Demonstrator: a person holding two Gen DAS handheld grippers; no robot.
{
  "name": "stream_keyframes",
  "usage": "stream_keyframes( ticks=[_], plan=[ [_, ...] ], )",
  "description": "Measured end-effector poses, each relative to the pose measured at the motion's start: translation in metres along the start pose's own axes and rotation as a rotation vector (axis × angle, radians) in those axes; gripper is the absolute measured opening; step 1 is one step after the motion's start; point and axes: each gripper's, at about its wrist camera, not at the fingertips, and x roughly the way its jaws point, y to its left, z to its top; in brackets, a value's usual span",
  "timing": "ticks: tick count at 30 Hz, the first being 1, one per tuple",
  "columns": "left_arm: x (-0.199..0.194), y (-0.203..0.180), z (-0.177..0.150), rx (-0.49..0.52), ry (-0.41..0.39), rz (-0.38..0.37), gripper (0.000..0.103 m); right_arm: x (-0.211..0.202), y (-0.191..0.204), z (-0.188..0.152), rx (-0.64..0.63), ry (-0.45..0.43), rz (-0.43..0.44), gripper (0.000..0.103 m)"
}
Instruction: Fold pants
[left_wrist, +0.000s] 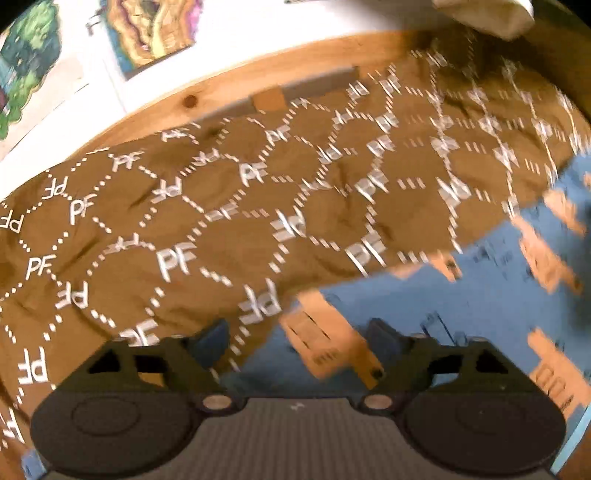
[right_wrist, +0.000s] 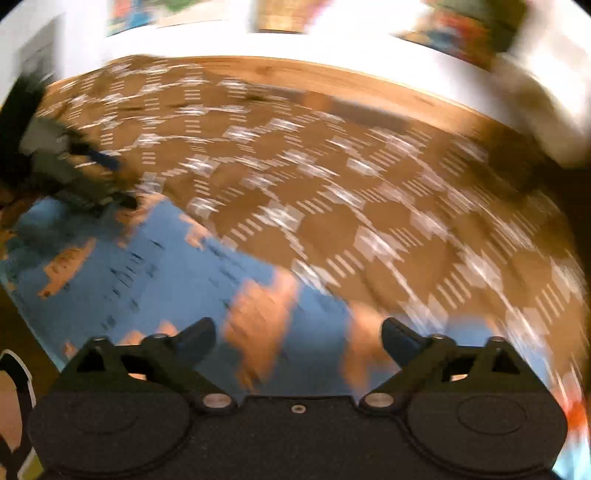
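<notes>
Both of your tongs stand wide apart with nothing between their tips. The left gripper (left_wrist: 297, 334) hangs just over the near edge of the pants (left_wrist: 229, 206), its left fingertip above the brown cloth and its right one above the blue mat (left_wrist: 491, 295). The right gripper (right_wrist: 298, 338) hangs over the blue mat alone, with the pants' edge just beyond its right fingertip.

The pants are brown, printed with white letters and dotted hexagons. They lie spread and wrinkled across the far part of the mat, reaching back to the wooden board (left_wrist: 221, 86) that runs along the white wall. Relative to the pants, the mat shows only on the near side, blue with orange patches. In the right wrist view the pants stretch from far left to far right; that whole view is smeared with motion, so seams, waistband and leg ends cannot be told apart. At its left edge, beside the pants' near border, a dark shape is probably your other gripper.

Judging from this, you are between grasps: the cloth lies flat, neither tool holds it, and a fold is not yet visibly under way. The next move likely calls for bringing each pair of open tips down onto the near edge of the pants, well apart from each other, and pinching only the layers you mean to lift.
</notes>
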Motion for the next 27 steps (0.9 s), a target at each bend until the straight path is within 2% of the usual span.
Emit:
stream_keyframes(
  ticks=[2, 4, 5, 7, 9, 12, 15, 18, 19, 25, 27],
  plan=[
    [0.008, -0.017, -0.012, 0.036, 0.039, 0.020, 0.090, -0.021, -0.018, -0.025, 0.146, 0.003, -0.058, 0.101],
    [0.017, -0.027, -0.023, 0.045, 0.052, 0.084, 0.101, -0.037, -0.038, -0.049, 0.315, -0.002, -0.092, 0.102],
    [0.017, -0.029, -0.025, 0.033, 0.042, 0.112, 0.102, -0.045, -0.047, -0.059, 0.390, -0.008, -0.106, 0.102],
    [0.014, -0.026, -0.021, -0.005, 0.062, 0.120, 0.103, -0.058, -0.064, -0.079, 0.497, -0.032, -0.149, 0.102],
    [0.006, -0.026, -0.013, -0.028, 0.065, 0.144, 0.101, -0.072, -0.077, -0.091, 0.557, -0.079, -0.159, 0.102],
    [-0.013, -0.038, 0.008, -0.001, -0.018, 0.170, 0.101, -0.088, -0.091, -0.096, 0.571, -0.137, -0.187, 0.102],
    [-0.028, -0.061, 0.038, 0.030, -0.113, 0.077, 0.101, -0.089, -0.103, -0.097, 0.547, -0.166, -0.217, 0.097],
    [-0.033, -0.091, 0.072, 0.069, -0.169, -0.053, 0.101, -0.082, -0.118, -0.102, 0.539, -0.163, -0.221, 0.084],
    [-0.033, -0.105, 0.086, 0.091, -0.186, -0.100, 0.101, -0.080, -0.123, -0.103, 0.545, -0.162, -0.213, 0.076],
    [-0.008, -0.185, 0.149, 0.208, -0.248, -0.221, 0.098, -0.070, -0.138, -0.105, 0.524, -0.170, -0.210, 0.051],
    [0.006, -0.205, 0.166, 0.212, -0.239, -0.279, 0.096, -0.066, -0.141, -0.107, 0.511, -0.169, -0.200, 0.048]
  ],
)
